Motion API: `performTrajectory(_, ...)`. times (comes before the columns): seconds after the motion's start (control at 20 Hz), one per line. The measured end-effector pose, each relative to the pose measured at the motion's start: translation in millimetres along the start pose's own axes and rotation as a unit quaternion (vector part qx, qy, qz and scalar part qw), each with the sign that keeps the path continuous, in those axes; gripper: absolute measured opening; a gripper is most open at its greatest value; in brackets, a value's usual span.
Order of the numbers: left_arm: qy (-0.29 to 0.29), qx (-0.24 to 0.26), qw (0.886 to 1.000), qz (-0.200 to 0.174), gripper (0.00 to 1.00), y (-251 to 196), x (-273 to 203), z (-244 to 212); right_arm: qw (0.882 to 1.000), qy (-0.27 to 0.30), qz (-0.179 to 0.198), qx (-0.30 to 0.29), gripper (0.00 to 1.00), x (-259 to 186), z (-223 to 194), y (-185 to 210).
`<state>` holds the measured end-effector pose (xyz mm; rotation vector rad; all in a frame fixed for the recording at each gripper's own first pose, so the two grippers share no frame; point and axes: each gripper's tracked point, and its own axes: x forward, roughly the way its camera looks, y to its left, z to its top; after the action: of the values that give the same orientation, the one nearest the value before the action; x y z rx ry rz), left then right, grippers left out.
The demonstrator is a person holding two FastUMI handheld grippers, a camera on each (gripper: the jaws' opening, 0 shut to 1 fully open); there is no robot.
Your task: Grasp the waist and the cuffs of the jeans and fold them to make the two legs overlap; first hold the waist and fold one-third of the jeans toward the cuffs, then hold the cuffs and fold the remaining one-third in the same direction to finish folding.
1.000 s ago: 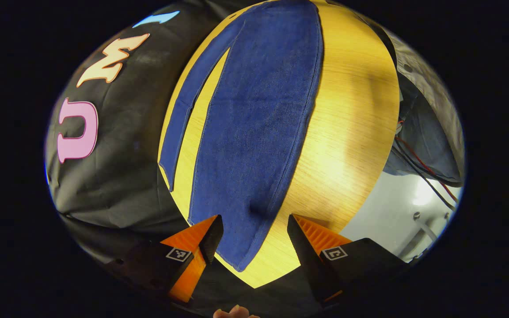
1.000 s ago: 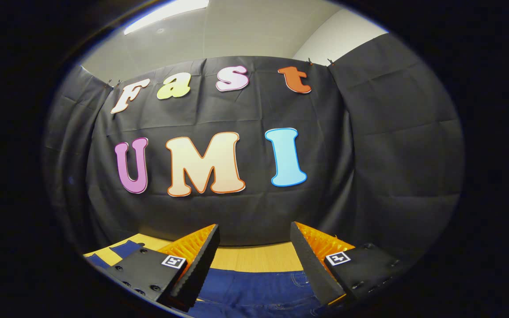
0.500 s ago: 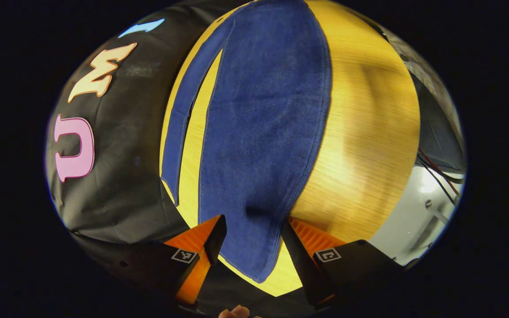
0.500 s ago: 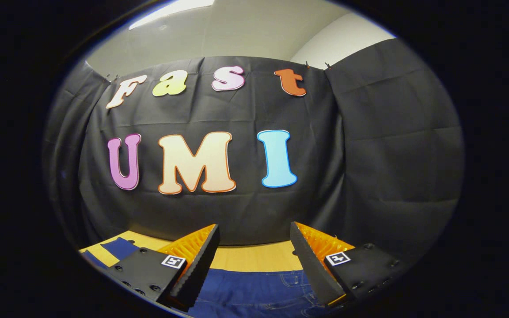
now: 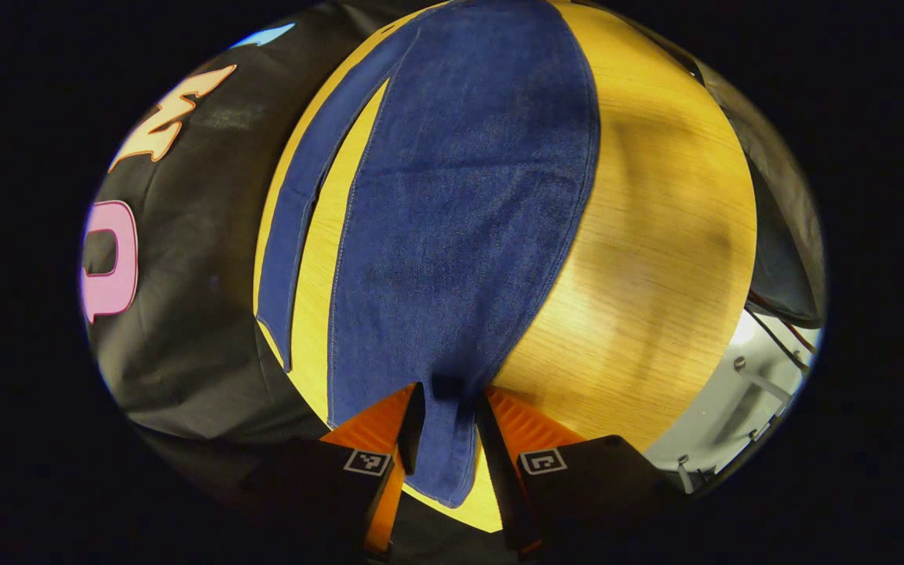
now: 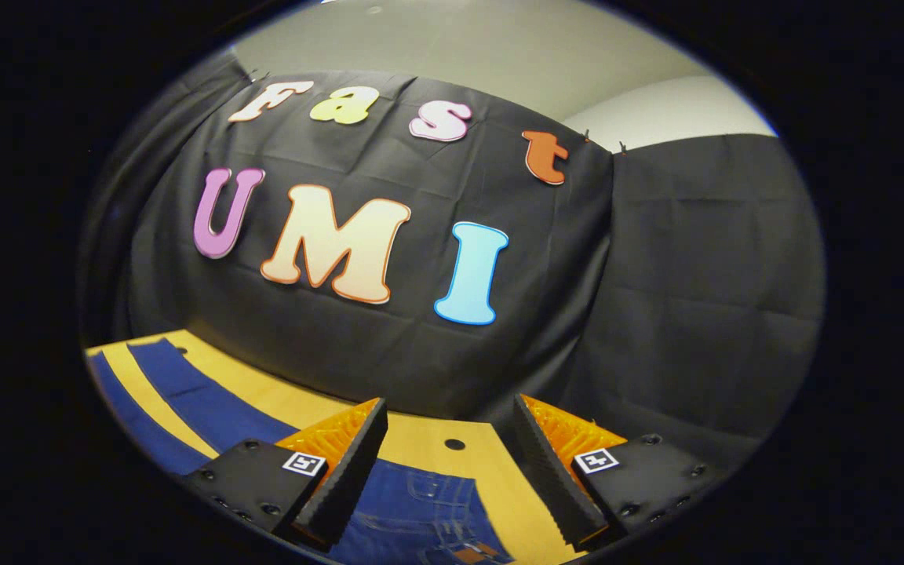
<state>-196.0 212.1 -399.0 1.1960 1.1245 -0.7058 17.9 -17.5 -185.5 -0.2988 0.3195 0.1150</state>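
Observation:
Blue jeans (image 5: pixel 460 220) lie flat on a wooden table (image 5: pixel 656 235), with the two legs apart and a strip of table between them. In the left gripper view, the near leg's cuff (image 5: pixel 444 463) runs between the fingers of my left gripper (image 5: pixel 450 428). The jaws stand narrow, and the denim puckers just ahead of them. In the right gripper view, the waist (image 6: pixel 421 510) with its pocket seams lies under my right gripper (image 6: pixel 448 471), which is open and holds nothing. The legs (image 6: pixel 185 392) stretch away to the left.
The booth's black cloth wall (image 6: pixel 656 314) stands close behind the table's far edge. A small round hole (image 6: pixel 454 444) sits in the tabletop just beyond the waist. Past the table's right edge are a pale floor, metal fittings (image 5: pixel 758 377) and cables (image 5: pixel 781 329).
My left gripper's fingers have closed in from wide apart onto the cuff. The right gripper has tilted and turned, bringing more of the table and the legs into sight; it stays open.

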Motion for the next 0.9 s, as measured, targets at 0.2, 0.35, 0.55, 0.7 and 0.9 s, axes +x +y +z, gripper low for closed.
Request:
performTrajectory(0.2, 0.011, 0.002, 1.000, -0.005, 0.19, -14.2, -2.6, -1.5, 0.998, 0.033, 0.040, -0.046, 0.99, -17.8, -24.5, 7.4)
performTrajectory(0.35, 0.009, 0.005, 1.000, 0.020, 0.02, -13.3, -3.2, -3.7, 0.981, 0.060, 0.093, -0.158, 1.00, -35.7, -48.2, 12.8)
performTrajectory(0.55, 0.017, -0.010, 0.999, 0.035, 0.00, -11.1, 2.5, -0.9, 0.937, 0.118, 0.185, -0.271, 0.99, -72.7, -113.4, 31.8)
performTrajectory(0.7, 0.021, -0.003, 0.999, 0.046, 0.00, -9.5, 4.1, -1.4, 0.899, 0.152, 0.240, -0.332, 0.99, -100.5, -168.1, 40.6)
performTrajectory(0.9, 0.027, -0.012, 0.998, 0.059, 0.00, -9.2, 2.8, -2.3, 0.840, 0.159, 0.298, -0.426, 0.99, -121.3, -220.5, 55.9)
